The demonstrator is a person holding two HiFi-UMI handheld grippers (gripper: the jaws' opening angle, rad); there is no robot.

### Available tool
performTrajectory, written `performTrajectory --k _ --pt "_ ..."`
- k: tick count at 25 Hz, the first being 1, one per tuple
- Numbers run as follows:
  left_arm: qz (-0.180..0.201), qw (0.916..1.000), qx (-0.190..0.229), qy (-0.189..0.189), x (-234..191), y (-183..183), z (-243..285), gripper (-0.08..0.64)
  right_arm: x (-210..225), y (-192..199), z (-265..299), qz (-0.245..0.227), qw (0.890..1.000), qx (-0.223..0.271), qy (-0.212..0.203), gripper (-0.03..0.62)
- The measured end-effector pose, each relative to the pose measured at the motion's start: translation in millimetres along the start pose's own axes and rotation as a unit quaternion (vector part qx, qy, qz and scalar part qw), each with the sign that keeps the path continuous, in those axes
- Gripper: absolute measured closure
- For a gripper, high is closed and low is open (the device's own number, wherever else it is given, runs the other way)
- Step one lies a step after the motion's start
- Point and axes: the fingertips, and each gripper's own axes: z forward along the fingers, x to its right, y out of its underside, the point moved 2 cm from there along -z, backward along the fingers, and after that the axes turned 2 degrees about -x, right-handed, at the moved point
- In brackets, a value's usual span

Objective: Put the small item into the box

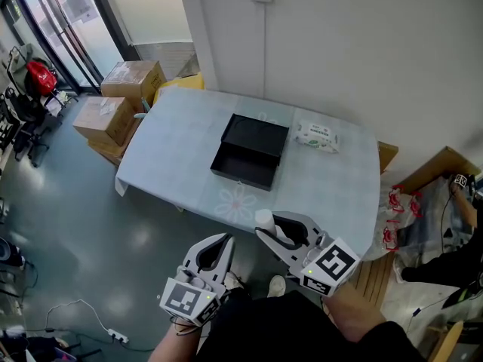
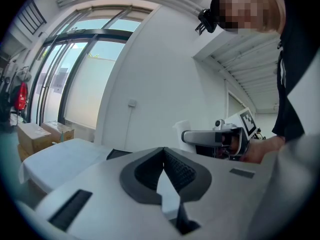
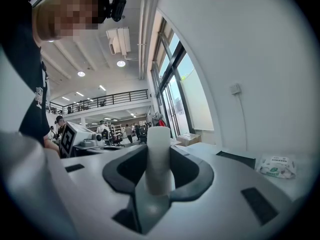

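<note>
A small white cylinder stands upright between the jaws of my right gripper, which is shut on it below the table's near edge. In the right gripper view the cylinder fills the gap between the dark pads. The black box lies open in the middle of the table, well beyond both grippers; its corner shows low at the right. My left gripper hangs lower left of the right one, shut with nothing in it; its pads meet in its own view.
The table wears a pale blue cloth. A pack of wet wipes lies right of the box. Cardboard boxes stand on the floor at the table's left end, a white wall behind. A person's arm shows at far right.
</note>
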Motion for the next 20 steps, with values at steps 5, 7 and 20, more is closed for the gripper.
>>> performTrajectory --k 5,7,20 --pt "0.01 0.9999 0.004 0.004 -25.4 -2.6 -11.9 0.551 -8.7 -1.6 25.7 0.002 1.0 -0.002 0.003 0.451" --pt "0.002 1.0 0.0 0.007 -33.4 -3.6 -15.5 0.551 -11.3 -1.2 35.9 0.004 1.0 -0.003 0.005 0.451" --pt "-0.003 0.9997 -0.01 0.024 -95.4 -3.1 -42.0 0.551 -31.6 0.3 101.1 0.012 1.0 -0.002 0.023 0.451"
